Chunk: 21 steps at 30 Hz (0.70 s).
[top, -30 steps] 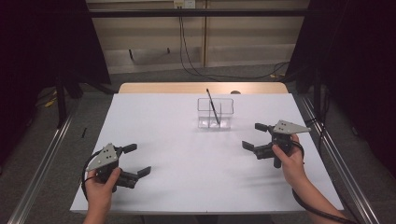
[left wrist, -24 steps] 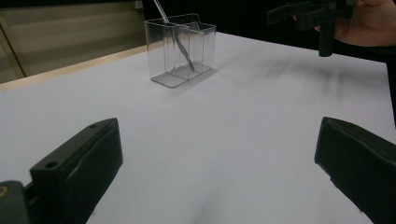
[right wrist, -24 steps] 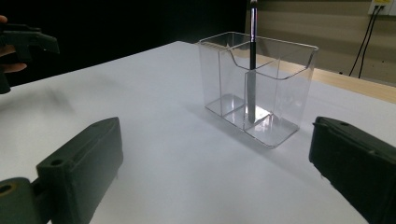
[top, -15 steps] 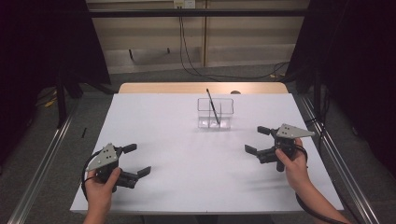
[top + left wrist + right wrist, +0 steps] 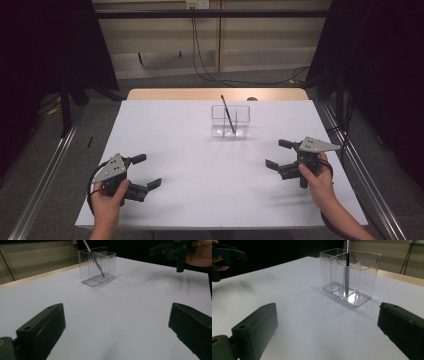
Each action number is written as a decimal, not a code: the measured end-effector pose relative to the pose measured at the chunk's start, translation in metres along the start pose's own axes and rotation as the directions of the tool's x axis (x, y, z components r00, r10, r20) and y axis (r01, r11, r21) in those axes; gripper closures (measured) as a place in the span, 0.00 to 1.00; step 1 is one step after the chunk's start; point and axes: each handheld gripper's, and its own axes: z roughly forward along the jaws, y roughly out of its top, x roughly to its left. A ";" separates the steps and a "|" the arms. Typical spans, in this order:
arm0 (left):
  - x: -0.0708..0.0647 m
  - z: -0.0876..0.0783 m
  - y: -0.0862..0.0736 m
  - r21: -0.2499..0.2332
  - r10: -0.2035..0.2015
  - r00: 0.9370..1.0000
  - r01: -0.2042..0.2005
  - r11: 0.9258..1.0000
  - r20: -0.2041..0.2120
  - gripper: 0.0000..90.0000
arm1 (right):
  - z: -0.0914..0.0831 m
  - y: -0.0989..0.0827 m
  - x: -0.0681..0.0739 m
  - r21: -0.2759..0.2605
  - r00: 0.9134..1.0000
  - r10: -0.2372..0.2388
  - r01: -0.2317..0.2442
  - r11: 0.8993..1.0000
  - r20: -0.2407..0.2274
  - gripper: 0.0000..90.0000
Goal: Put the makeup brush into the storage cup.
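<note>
Both our tools gape wide and empty; the pen [image 5: 227, 114] leans in the clear holder [image 5: 230, 120], nearer our right tool [image 5: 278, 153] than our left tool [image 5: 146, 171].

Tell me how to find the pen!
Look at the white table, toward its far edge. A clear box with two sections stands there. The pen is the thin dark stick leaning inside, poking out the top.

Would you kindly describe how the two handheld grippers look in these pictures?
Both the left gripper and the right gripper are black, each with two blocky jaws, a grey three-cornered plate on top and a trailing black cable. The forearms are bare, with no sleeves.
</note>
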 end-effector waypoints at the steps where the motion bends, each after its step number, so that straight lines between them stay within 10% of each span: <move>1: 0.000 0.000 0.000 0.004 0.004 1.000 -0.004 1.000 0.001 0.01 | -0.001 0.000 0.000 -0.001 1.000 0.000 0.000 1.000 0.000 0.03; 21: 0.000 0.000 -0.001 0.003 -0.001 1.000 0.001 1.000 -0.003 0.01 | -0.017 -0.011 -0.002 0.023 1.000 0.005 -0.005 1.000 0.023 0.03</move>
